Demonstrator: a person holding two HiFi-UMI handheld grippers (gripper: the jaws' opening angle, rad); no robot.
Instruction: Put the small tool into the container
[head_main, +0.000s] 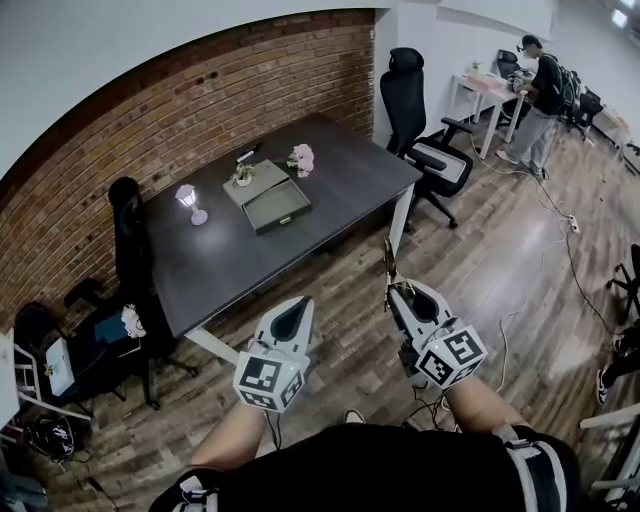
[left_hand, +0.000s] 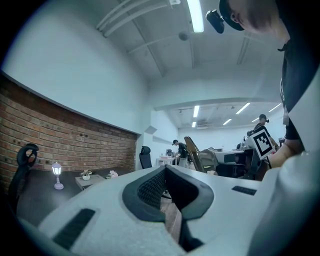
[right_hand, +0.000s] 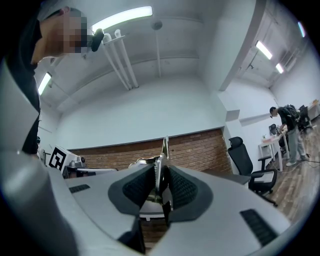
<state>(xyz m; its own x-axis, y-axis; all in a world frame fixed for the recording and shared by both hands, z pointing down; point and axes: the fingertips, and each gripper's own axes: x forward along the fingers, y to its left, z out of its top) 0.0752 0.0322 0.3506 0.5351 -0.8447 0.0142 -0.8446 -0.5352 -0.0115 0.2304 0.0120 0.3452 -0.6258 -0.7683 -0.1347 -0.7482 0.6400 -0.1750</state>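
We see the right gripper (right_hand: 161, 172) with its jaws narrowed onto the small tool (right_hand: 163, 152), a thin metal piece clamped between the dark pads, standing upright with its pointed end past the jaw tips. The left gripper (left_hand: 165, 170) has its pads together at the tips and carries nothing.

The only markings we can read are black-and-white square patterns on each marker cube (head_main: 452, 357).

From the head view, our two bare forearms reach forward from the body. The left gripper (head_main: 298, 303) and right gripper (head_main: 394, 290) sit side by side, near each other, both aimed towards the table (head_main: 330, 170), with the small tool (head_main: 388, 262) pointing ahead.

Both grippers hang over the wooden floor (head_main: 480, 270), short of the table's near edge. The container (head_main: 275, 208), a grey open box, lies on the table towards the brick wall, well apart from the tool, between a small lamp (head_main: 190, 200) and a pink ornament (head_main: 301, 158). A black office chair (head_main: 415, 110) stands at the table's right end.
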